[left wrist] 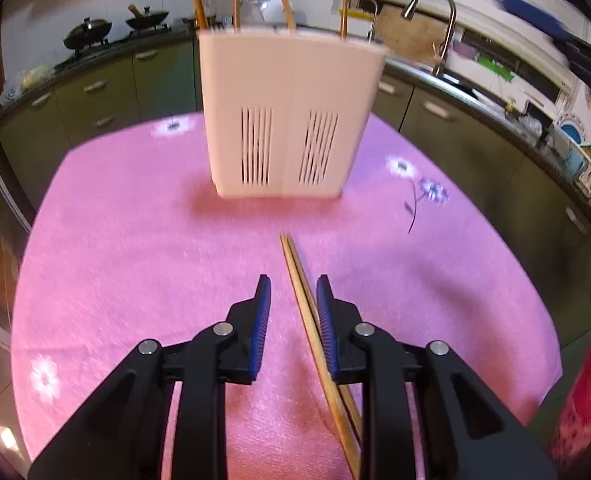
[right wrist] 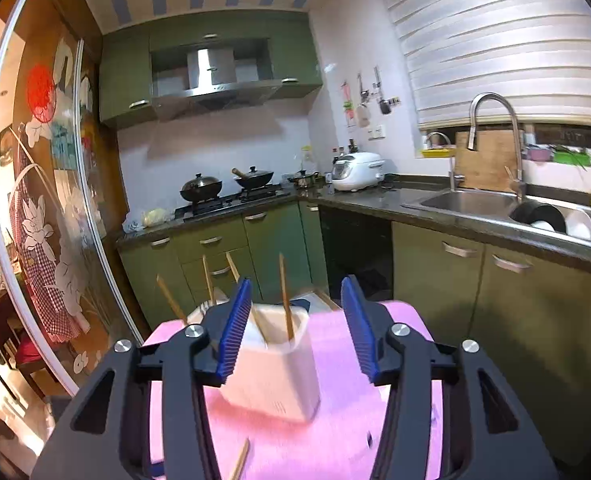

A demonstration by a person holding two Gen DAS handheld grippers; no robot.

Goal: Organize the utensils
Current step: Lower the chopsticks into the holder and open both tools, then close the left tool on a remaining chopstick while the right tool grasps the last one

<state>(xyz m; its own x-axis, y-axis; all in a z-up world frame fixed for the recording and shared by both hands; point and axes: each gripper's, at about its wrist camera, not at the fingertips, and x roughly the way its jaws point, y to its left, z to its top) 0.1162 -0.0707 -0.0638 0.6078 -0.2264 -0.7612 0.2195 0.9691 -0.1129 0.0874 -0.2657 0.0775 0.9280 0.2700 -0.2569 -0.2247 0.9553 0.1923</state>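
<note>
Chopsticks bare matt wood; holder smooth matt white plastic; tablecloth fuzzy pink cloth; faucet brushed metal.

The tops of the chopsticks standing in the holder are running off the left wrist view's upper edge. The near end of the flat pair is passing under the left claw. In the right wrist view, the right claw is covering part of the blurred holder.

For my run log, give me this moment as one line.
left gripper: open, straddling chopsticks on pink cloth | right gripper: open, empty, above white holder | holder: chopsticks upright inside
</note>
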